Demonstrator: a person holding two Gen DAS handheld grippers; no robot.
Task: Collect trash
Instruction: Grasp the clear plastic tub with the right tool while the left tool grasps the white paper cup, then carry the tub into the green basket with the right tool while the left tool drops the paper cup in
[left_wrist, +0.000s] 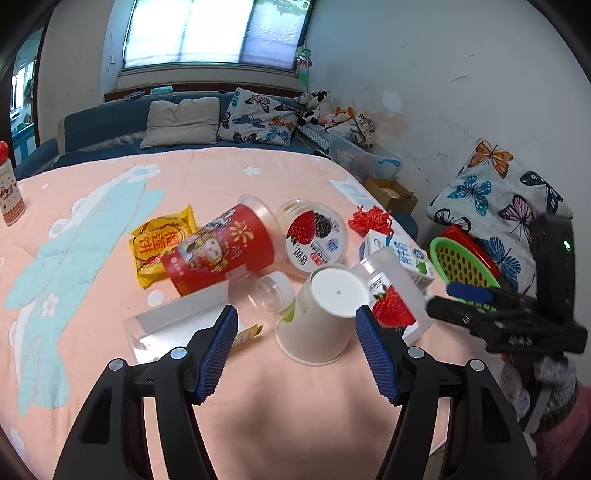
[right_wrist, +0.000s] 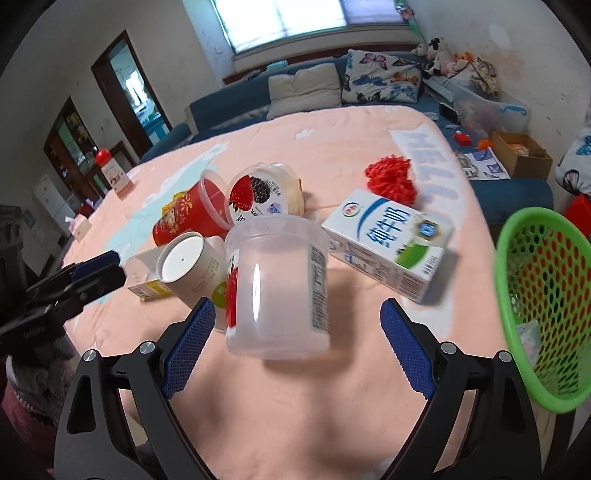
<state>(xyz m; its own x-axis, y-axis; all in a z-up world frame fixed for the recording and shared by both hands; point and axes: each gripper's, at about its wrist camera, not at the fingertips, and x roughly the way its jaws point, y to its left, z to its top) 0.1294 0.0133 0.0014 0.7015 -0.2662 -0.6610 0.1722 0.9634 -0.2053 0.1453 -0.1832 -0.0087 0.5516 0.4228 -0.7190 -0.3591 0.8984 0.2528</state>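
Observation:
Trash lies on a peach blanket (left_wrist: 110, 295). A white paper cup (left_wrist: 321, 314) lies tipped over just ahead of my left gripper (left_wrist: 295, 314), which is open; its right pad is close beside the cup's base. A clear plastic tub (right_wrist: 277, 288) with a strawberry label stands between the fingers of my open right gripper (right_wrist: 295, 306), with gaps on both sides. Behind are a red cup (left_wrist: 221, 251), a yellow wrapper (left_wrist: 159, 240), a berry yoghurt tub (right_wrist: 258, 195), a milk carton (right_wrist: 391, 247) and red shredded paper (right_wrist: 391, 181). A green mesh basket (right_wrist: 543, 295) stands at the right.
A flat clear package (left_wrist: 177, 325) and a small clear cup (left_wrist: 273, 291) lie near the left fingers. A red-capped bottle (right_wrist: 114, 173) stands at the far left. Beyond the blanket's right edge are a cardboard box (right_wrist: 521, 151), a sofa with pillows (left_wrist: 181, 122) and a butterfly cushion (left_wrist: 498, 199).

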